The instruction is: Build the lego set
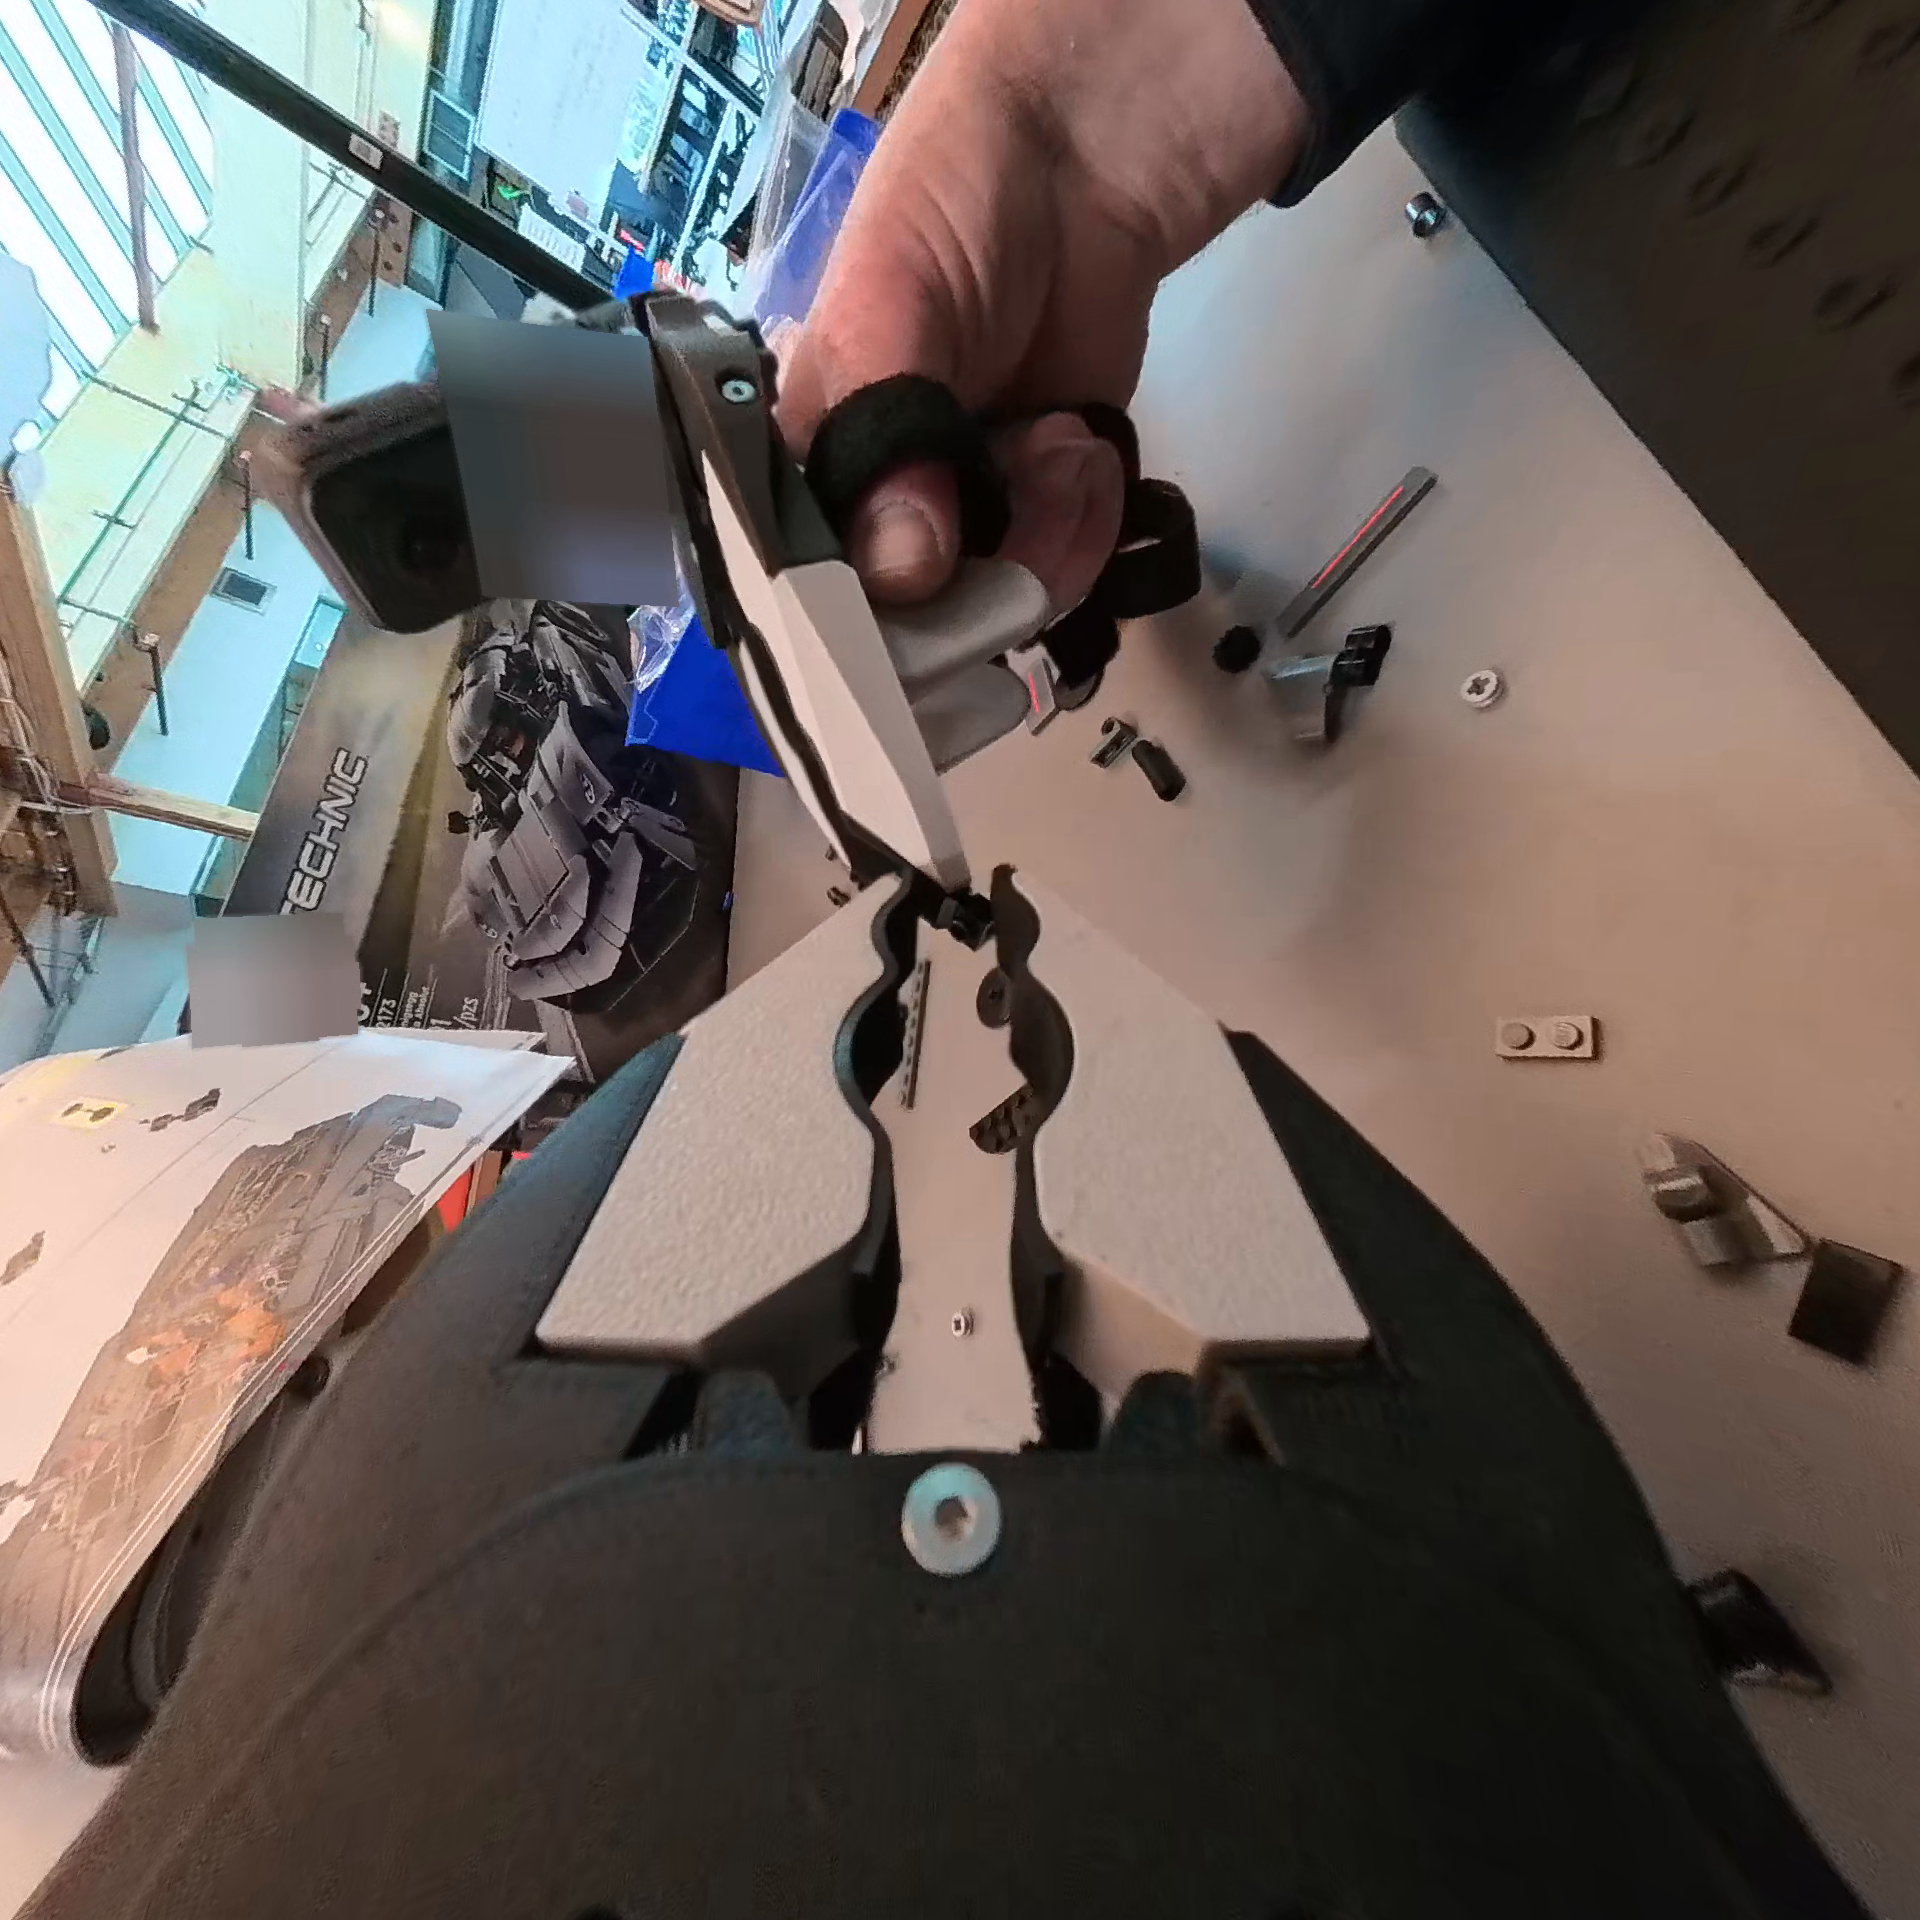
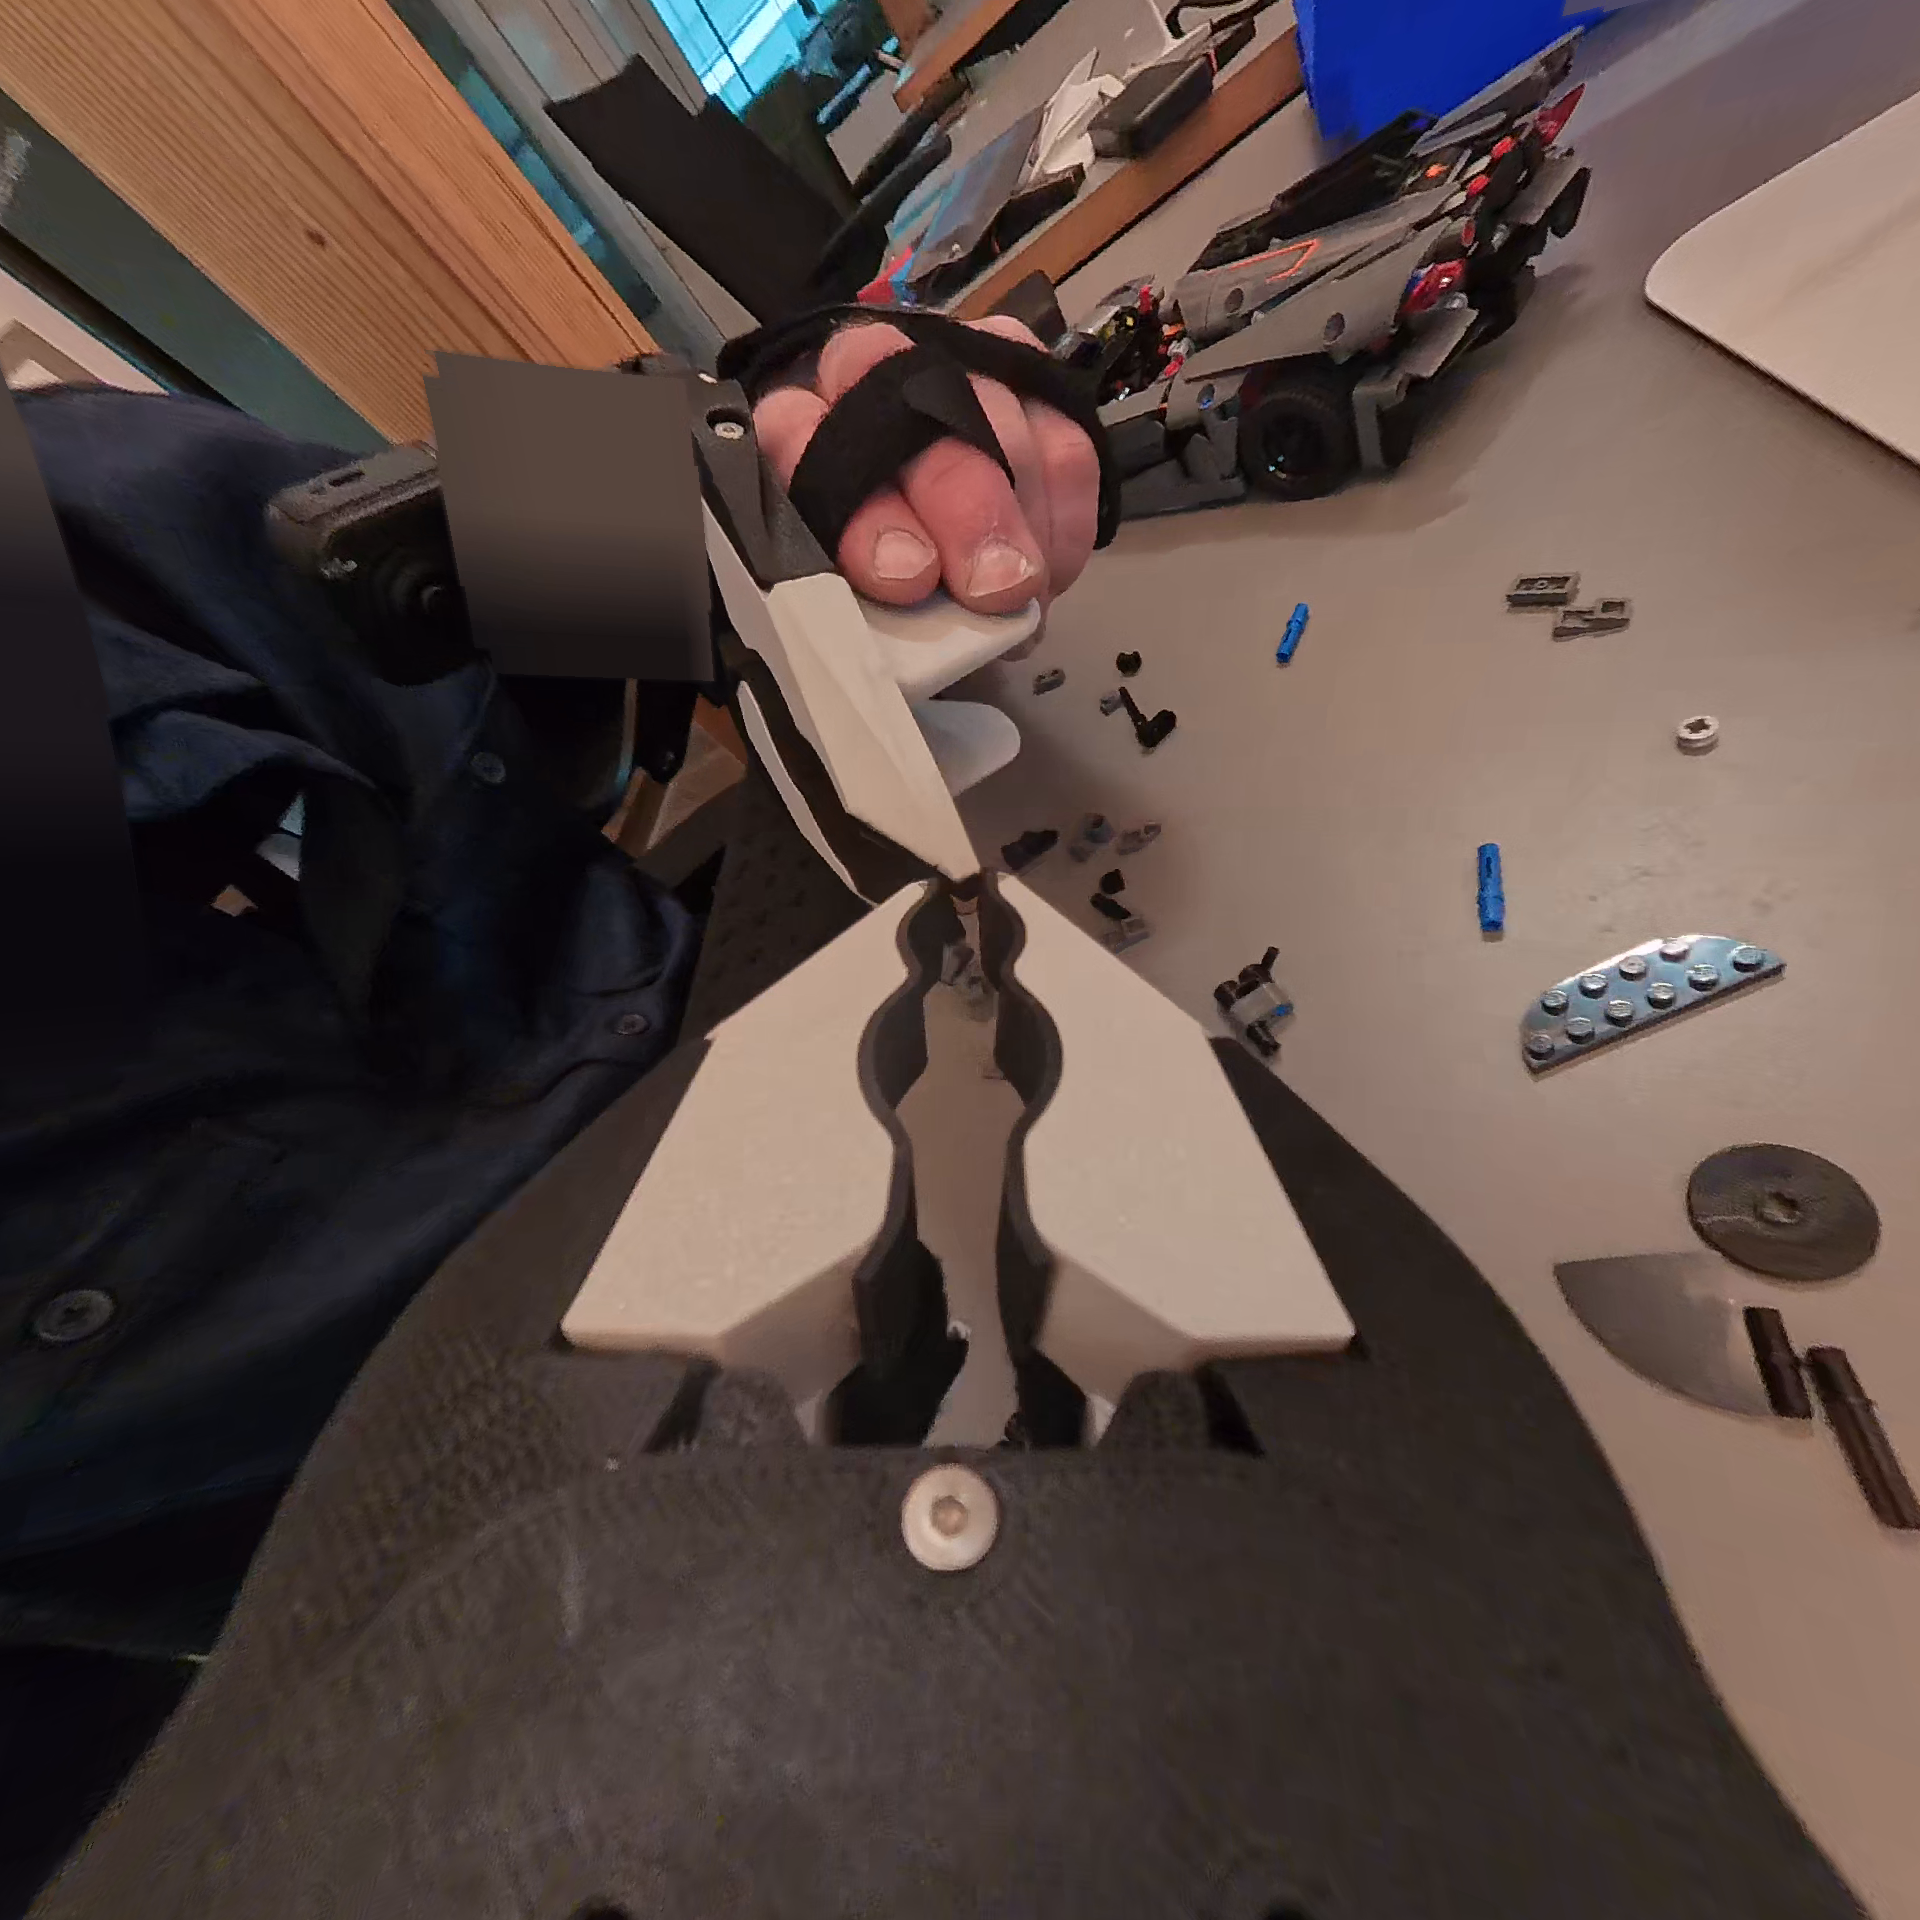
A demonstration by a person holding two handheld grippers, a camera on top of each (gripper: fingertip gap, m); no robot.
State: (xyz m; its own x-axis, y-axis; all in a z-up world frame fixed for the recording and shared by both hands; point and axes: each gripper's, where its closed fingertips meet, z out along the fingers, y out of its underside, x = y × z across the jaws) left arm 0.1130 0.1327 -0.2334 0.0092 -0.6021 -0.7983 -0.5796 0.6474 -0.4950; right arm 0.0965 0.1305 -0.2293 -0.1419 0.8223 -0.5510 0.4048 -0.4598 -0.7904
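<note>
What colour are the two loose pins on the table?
Blue; the two pins show best in the right wrist view.

A pale grey tabletop (image 2: 1455, 790) fills the near ground. Left in the right wrist view stands a light wood-grain wall panel (image 2: 312, 177), with glass (image 2: 748, 31) showing bluish daylight farther off. In the left wrist view, tall bright windows (image 1: 94, 177), wooden beams (image 1: 52, 665) and distant shelving (image 1: 707, 114) lie behind a dark diagonal bar (image 1: 343, 156).
</note>
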